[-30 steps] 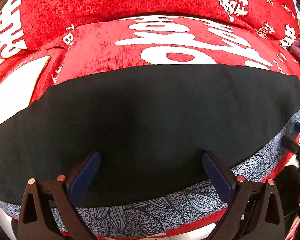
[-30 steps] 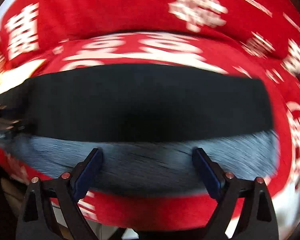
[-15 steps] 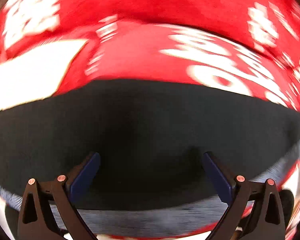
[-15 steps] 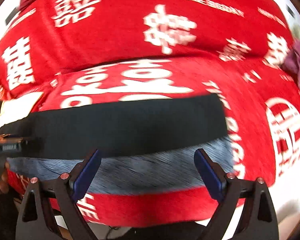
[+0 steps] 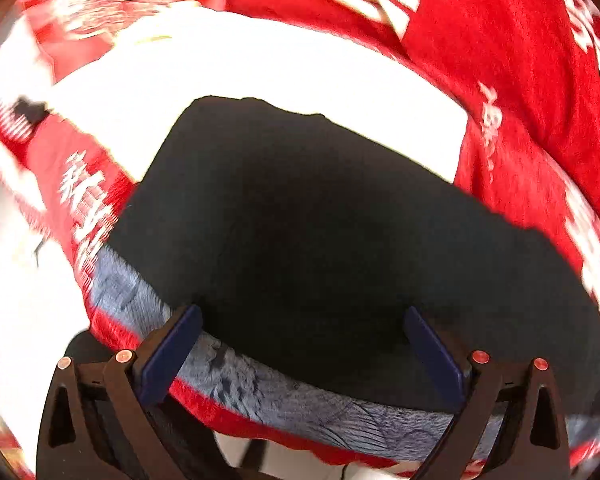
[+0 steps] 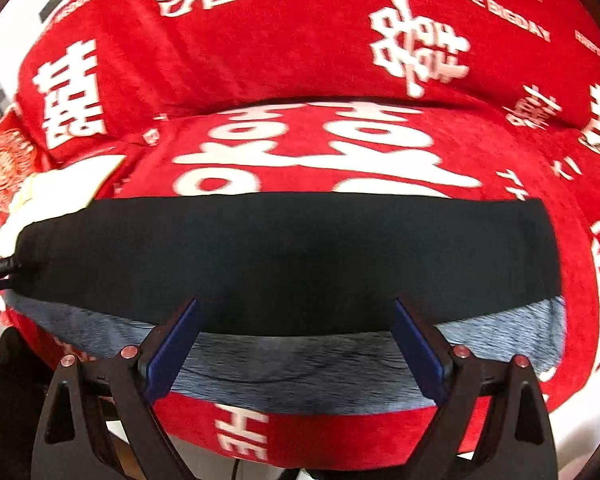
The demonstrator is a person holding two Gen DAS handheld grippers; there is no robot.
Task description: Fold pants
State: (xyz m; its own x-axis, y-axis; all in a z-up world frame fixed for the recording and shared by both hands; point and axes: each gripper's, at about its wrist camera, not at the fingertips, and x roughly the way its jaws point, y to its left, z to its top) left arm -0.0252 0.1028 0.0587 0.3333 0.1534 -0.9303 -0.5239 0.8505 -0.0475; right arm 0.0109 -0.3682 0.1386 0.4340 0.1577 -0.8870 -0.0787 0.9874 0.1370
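A sofa (image 6: 300, 60) draped in a red cover with white lettering fills the brightly lit background.

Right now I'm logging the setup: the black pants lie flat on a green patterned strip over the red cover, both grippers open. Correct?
Not quite. The strip under the black pants is grey-blue, not green, as the right wrist view shows. The red cover and both open grippers, left gripper and right gripper, are as you said.

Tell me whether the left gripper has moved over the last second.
Yes. The left gripper has swung left along the black pants, whose left end and a white patch now fill its view.
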